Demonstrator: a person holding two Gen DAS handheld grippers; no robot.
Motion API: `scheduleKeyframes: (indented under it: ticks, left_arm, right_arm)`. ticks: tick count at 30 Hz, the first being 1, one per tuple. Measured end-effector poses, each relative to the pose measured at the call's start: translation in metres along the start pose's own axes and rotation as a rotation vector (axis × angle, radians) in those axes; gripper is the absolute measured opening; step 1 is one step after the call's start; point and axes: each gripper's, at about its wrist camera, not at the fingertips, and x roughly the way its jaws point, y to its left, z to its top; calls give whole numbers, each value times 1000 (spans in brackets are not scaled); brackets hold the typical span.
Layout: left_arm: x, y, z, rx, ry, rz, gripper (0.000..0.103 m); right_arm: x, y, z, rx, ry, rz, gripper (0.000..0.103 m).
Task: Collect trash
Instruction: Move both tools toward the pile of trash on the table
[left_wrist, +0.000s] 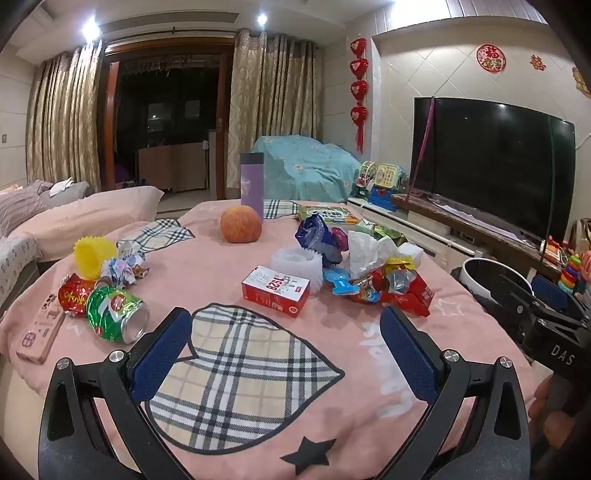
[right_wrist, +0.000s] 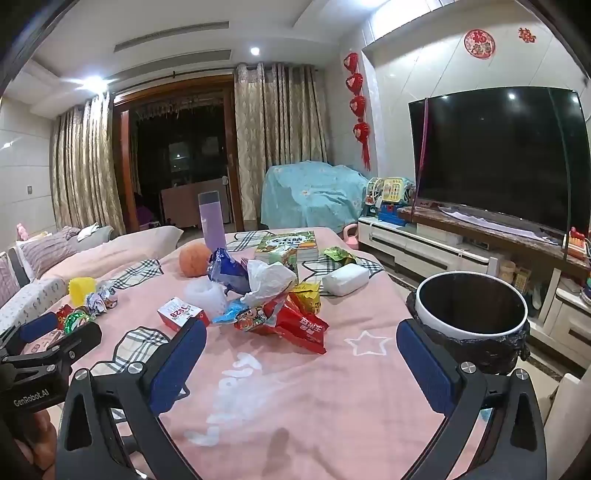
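Your left gripper (left_wrist: 282, 339) sits low in the frame with its jaws spread wide and nothing between them, hanging over the plaid heart patch (left_wrist: 240, 373) on the pink blanket (left_wrist: 207, 273). Your right gripper (right_wrist: 301, 360) is likewise released and bare, hovering over the same blanket (right_wrist: 332, 387). Just past your left gripper's left finger, at the left middle of the left wrist view, a crushed green can (left_wrist: 116, 314) lies on its side, touching a red foil wrapper (left_wrist: 72, 295); a pink remote (left_wrist: 38, 338) lies beside them at the blanket's edge. Just above those sit crumpled wrappers (left_wrist: 120, 271) and a yellow cup (left_wrist: 94, 256) tipped on its side. In the centre, a red carton (left_wrist: 275, 290) lies against a white ribbed cup (left_wrist: 297, 264). To its right is the main trash pile (left_wrist: 373, 266): white tissue, blue foil and red snack bags heaped together; in the right wrist view that heap (right_wrist: 280, 299) fills the middle of the frame. At the right edge of the right wrist view, the white bin (right_wrist: 471, 308) with a black liner stands just beside the blanket's edge. Farther back sit an orange fruit (left_wrist: 241, 224), a purple bottle (left_wrist: 252, 182) upright behind it, and a book (right_wrist: 288, 243). The television (right_wrist: 498, 158) fills the upper right.
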Motion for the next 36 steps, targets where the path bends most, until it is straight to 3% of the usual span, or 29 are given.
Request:
scheduleKeyframes:
  ticks: [36]
  left_arm:
    - [6, 1, -2, -4, 18, -2, 103]
  right_arm:
    - [1, 2, -1, 5, 4, -2, 103]
